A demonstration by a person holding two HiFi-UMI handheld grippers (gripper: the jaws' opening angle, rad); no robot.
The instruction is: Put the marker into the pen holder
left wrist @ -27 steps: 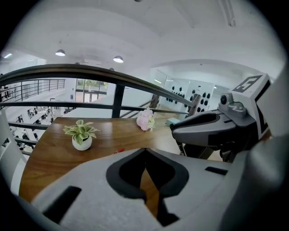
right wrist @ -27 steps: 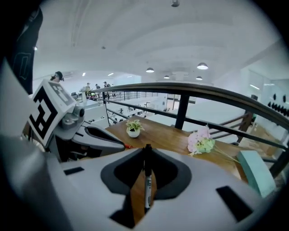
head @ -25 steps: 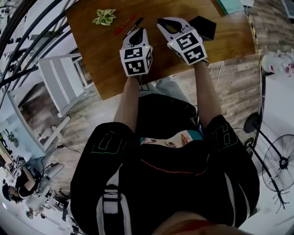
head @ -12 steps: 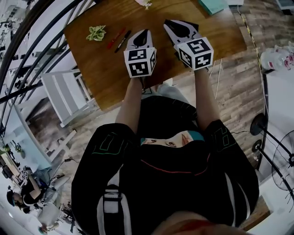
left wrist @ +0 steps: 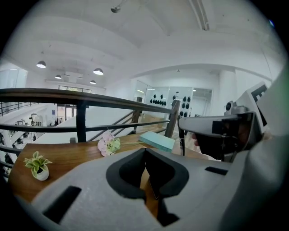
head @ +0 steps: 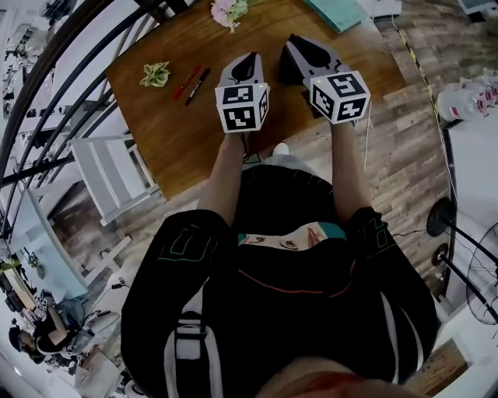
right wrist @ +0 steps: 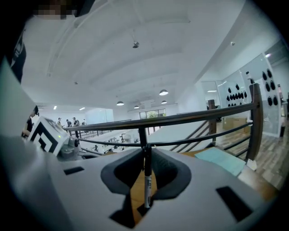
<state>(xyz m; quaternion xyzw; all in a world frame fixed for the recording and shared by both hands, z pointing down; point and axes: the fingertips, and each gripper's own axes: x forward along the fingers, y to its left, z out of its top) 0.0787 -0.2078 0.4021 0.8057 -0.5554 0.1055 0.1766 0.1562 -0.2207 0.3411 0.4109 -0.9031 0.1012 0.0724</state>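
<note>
My right gripper [right wrist: 145, 153] has moved over the spot where the pen holder stood a second ago, so the holder is now hidden. Its jaws pinch the marker [right wrist: 146, 187] upright, ready for lowering. My left gripper [left wrist: 145, 152] is closed on nothing, above the wooden table [head: 179, 132].

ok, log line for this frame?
left tongs: shut, empty | right tongs: shut on marker, upright | table: red marker, black marker

On the worktop [head: 171, 132], two markers [head: 191, 78] lie just right of the little plant [head: 156, 74]. Flowers [head: 227, 11] lie behind the plant, farther right. The left claw [head: 249, 57] and right claw [head: 296, 40] (a third marker [right wrist: 146, 185] in it) hang farther right.
</note>
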